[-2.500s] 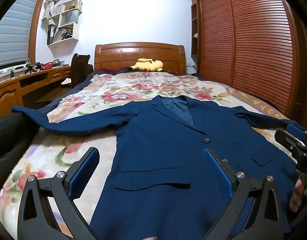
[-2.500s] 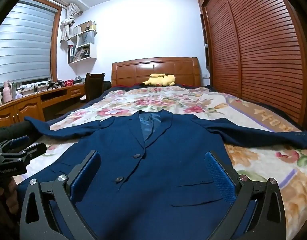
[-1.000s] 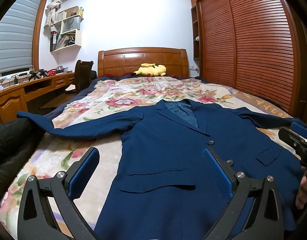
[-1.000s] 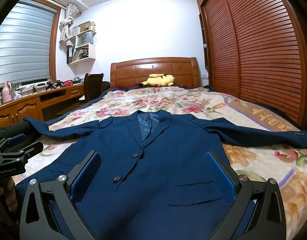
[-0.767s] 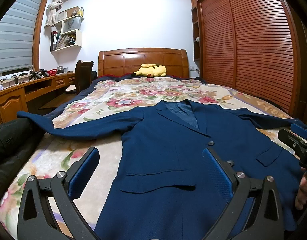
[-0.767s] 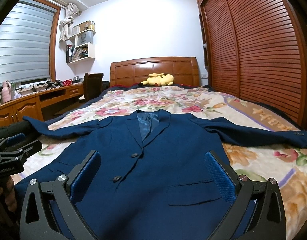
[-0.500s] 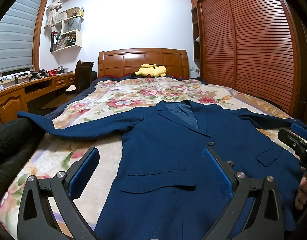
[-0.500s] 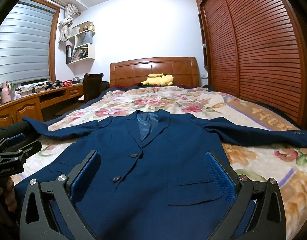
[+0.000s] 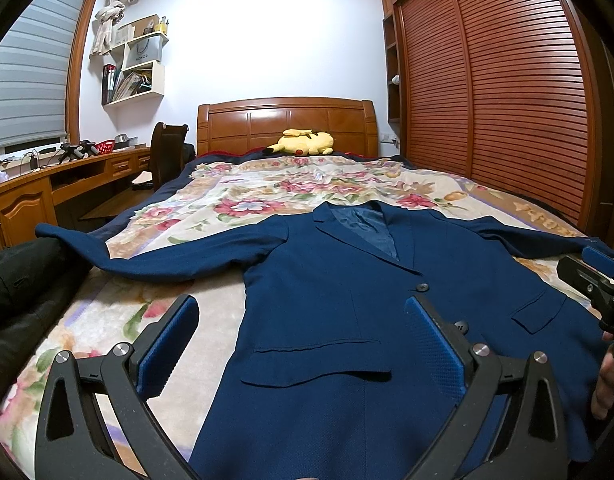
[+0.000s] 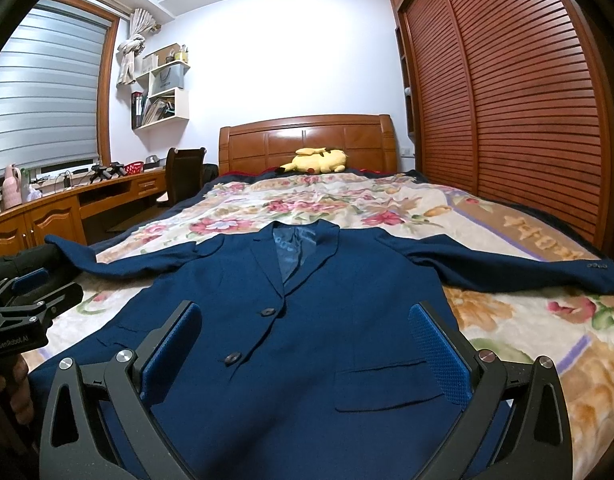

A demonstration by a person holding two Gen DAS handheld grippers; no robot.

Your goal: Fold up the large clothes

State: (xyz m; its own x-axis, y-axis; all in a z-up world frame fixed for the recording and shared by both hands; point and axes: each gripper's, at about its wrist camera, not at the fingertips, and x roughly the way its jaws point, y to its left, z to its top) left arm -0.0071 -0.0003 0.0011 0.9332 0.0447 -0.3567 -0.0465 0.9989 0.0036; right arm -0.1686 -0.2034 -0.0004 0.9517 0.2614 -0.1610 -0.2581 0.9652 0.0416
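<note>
Both jaws wide | jacket (image 9: 347, 320) flat betw/below (bed (image 9: 267, 184))

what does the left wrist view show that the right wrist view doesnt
Only the left wrist view: the left gripper open over the jacket's hem, and dark black clothing at the bed's near left edge.

Only the right wrist view: the right gripper open, the cuff buttons on the outstretched sleeve, and a pink bottle on the desk.

Both: the navy suit jacket lying face up with sleeves spread on the floral blanket, and the yellow plush toy by the headboard.
</note>
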